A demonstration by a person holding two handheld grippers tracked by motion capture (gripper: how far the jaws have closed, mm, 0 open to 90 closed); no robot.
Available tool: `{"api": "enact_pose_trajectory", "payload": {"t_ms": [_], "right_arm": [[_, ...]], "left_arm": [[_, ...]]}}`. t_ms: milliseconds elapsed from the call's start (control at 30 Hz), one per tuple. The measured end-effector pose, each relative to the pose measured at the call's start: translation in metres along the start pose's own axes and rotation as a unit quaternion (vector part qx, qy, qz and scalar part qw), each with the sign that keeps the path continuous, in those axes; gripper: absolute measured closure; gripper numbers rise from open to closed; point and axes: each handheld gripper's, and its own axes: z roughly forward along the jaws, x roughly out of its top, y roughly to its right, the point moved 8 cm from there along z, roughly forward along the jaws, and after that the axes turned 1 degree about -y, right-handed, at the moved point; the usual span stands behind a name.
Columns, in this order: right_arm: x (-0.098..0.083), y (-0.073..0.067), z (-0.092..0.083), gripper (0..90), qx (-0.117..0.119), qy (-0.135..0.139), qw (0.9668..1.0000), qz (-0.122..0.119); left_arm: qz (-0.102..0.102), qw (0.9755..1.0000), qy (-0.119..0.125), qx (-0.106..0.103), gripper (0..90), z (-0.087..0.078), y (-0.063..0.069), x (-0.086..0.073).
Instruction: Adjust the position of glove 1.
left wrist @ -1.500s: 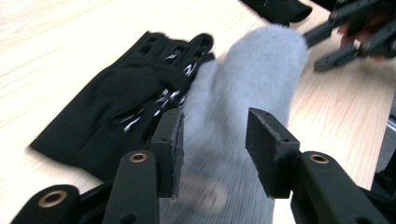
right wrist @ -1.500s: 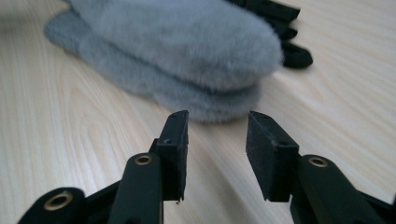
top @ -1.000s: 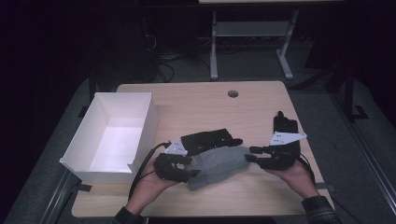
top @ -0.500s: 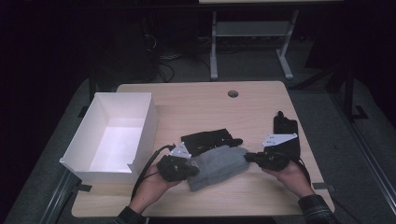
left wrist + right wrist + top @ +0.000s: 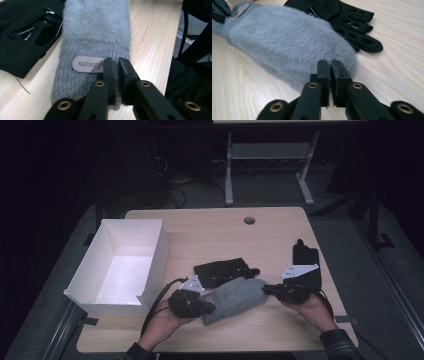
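A grey furry glove (image 5: pixel 235 297) with a knit cuff lies near the front edge of the table, stretched between my two grippers. My left gripper (image 5: pixel 209 306) pinches the knit cuff beside the label (image 5: pixel 87 64); its jaws (image 5: pixel 117 62) closed on the cuff, then just eased slightly, with the fabric still between them. My right gripper (image 5: pixel 268 290) grips the furry tip (image 5: pixel 287 42); its jaws (image 5: pixel 330 63) also closed and just eased a little, with fur pinched between them.
A black fingerless glove (image 5: pixel 222 270) lies just behind the grey one, touching it. Another black glove (image 5: pixel 305 257) rests at the right of the table (image 5: pixel 210 235). An open white box (image 5: pixel 152 260) stands at the left edge. A round hole (image 5: pixel 249 220) sits at the back.
Both grippers have closed on the two ends of the grey glove. The hands have stayed nearly where they were.
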Motion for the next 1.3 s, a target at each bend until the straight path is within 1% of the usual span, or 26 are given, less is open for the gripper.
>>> {"api": "enact_pose_trajectory", "payload": {"t_ms": [67,133,167,200,233,267,300,333,367,400,433,467,500,533,567,600,633,667,733,767,833,900,967,1033,1200,1300], "right_arm": [[0.000,0.001,-0.002,74.0,0.002,0.005,1.0000,0.001],[0.002,0.001,-0.007,70.7,0.004,0.016,0.9998,0.012],[0.003,0.001,-0.010,70.4,0.003,0.021,0.9997,0.011],[0.003,0.000,-0.013,70.4,0.001,0.025,0.9996,0.010],[0.003,-0.001,-0.016,70.7,-0.002,0.026,0.9996,0.011],[0.003,-0.001,-0.016,70.7,-0.002,0.026,0.9996,0.011],[0.002,-0.001,-0.019,71.6,-0.005,0.027,0.9996,0.011],[0.000,-0.004,-0.025,80.2,-0.007,0.029,0.9995,0.014],[-0.002,-0.006,-0.028,83.4,-0.008,0.028,0.9995,0.015],[-0.005,-0.007,-0.030,86.5,-0.009,0.027,0.9995,0.012],[-0.009,-0.009,-0.031,88.5,-0.010,0.021,0.9997,0.011],[-0.014,-0.010,-0.030,90.0,-0.010,0.013,0.9998,0.010],[-0.014,-0.010,-0.030,90.0,-0.010,0.013,0.9998,0.010],[-0.024,-0.015,-0.024,90.0,-0.002,-0.010,0.9999,0.008],[-0.026,-0.016,-0.022,90.0,0.001,-0.017,0.9998,0.008],[-0.026,-0.016,-0.022,90.0,0.001,-0.017,0.9998,0.008],[-0.031,-0.022,-0.008,90.0,0.009,-0.041,0.9991,0.002],[-0.032,-0.024,-0.003,90.0,0.009,-0.050,0.9987,-0.002],[-0.032,-0.025,0.005,90.0,0.013,-0.059,0.9982,-0.008],[-0.032,-0.025,0.008,90.0,0.011,-0.062,0.9980,-0.009],[-0.031,-0.025,0.011,90.0,0.011,-0.061,0.9980,-0.009],[-0.029,-0.022,0.015,90.0,0.006,-0.064,0.9978,-0.015],[-0.028,-0.022,0.016,90.0,0.006,-0.063,0.9979,-0.013],[-0.028,-0.019,0.017,90.0,0.005,-0.067,0.9977,-0.010],[-0.028,-0.015,0.019,90.0,0.004,-0.068,0.9977,-0.006],[-0.028,-0.014,0.020,90.0,0.002,-0.068,0.9976,-0.009]], "left_arm": [[0.004,1.0000,0.009,0.003,78.6,-0.005,0.000,0.004],[0.003,0.9993,0.037,0.009,74.3,-0.014,-0.004,0.012],[0.001,0.9989,0.046,0.011,74.3,-0.019,-0.006,0.015],[0.001,0.9989,0.046,0.011,74.5,-0.019,-0.006,0.015],[-0.006,0.9978,0.059,0.031,77.3,-0.025,-0.013,0.021],[-0.006,0.9978,0.059,0.031,80.5,-0.025,-0.013,0.021],[-0.011,0.9972,0.060,0.044,80.5,-0.028,-0.020,0.023],[-0.025,0.9959,0.058,0.065,89.6,-0.028,-0.030,0.025],[-0.031,0.9954,0.051,0.074,89.6,-0.025,-0.037,0.024],[-0.044,0.9948,0.050,0.077,89.7,-0.021,-0.043,0.023],[-0.044,0.9948,0.050,0.077,89.7,-0.021,-0.043,0.023],[-0.051,0.9944,0.037,0.084,89.7,-0.013,-0.055,0.020],[-0.051,0.9944,0.037,0.084,89.7,-0.013,-0.055,0.020],[-0.059,0.9947,0.019,0.083,89.7,-0.002,-0.065,0.015],[-0.068,0.9947,0.011,0.076,89.7,0.006,-0.069,0.012],[-0.068,0.9947,0.011,0.076,89.7,0.006,-0.069,0.012],[-0.072,0.9948,0.005,0.072,89.7,0.009,-0.071,0.009],[-0.074,0.9954,-0.011,0.060,89.7,0.015,-0.070,0.003],[-0.072,0.9957,-0.024,0.053,89.7,0.019,-0.069,-0.003],[-0.078,0.9954,-0.021,0.051,89.7,0.020,-0.067,-0.003],[-0.076,0.9957,-0.025,0.047,89.7,0.019,-0.067,-0.005],[-0.080,0.9958,-0.026,0.035,89.7,0.018,-0.065,-0.007],[-0.085,0.9957,-0.021,0.032,89.7,0.019,-0.064,-0.007],[-0.091,0.9955,-0.022,0.015,89.7,0.019,-0.058,-0.010],[-0.088,0.9958,-0.027,-0.005,89.7,0.018,-0.046,-0.013],[-0.085,0.9959,-0.027,-0.014,89.7,0.019,-0.037,-0.014]]}}
